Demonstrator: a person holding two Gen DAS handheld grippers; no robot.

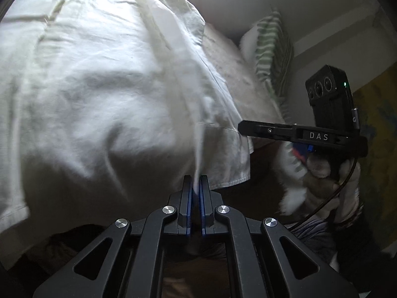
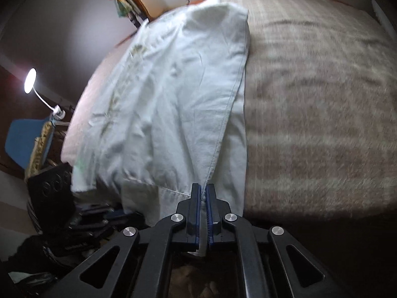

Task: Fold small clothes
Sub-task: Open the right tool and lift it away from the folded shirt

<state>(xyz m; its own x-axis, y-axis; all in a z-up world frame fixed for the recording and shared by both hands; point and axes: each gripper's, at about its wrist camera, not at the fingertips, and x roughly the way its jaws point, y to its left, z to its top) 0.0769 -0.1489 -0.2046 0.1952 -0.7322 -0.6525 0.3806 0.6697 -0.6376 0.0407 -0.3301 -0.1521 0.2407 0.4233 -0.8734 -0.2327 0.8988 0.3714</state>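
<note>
Shirt (image 1: 104, 94) is thin floppy cotton, lying on the bed (image 2: 322, 99), so I'm holding it by the hems. Left gripper (image 1: 196, 188) pinches a raised fold; its view catches the other tool sideways. Right gripper (image 2: 204, 196) pinches the seamed edge; only there do I see the lamp (image 2: 30, 80).

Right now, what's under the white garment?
The white garment lies on a beige striped blanket, bare beside it. Both grippers, left and right, pinch its near hem. Anything beneath the cloth is covered.
</note>
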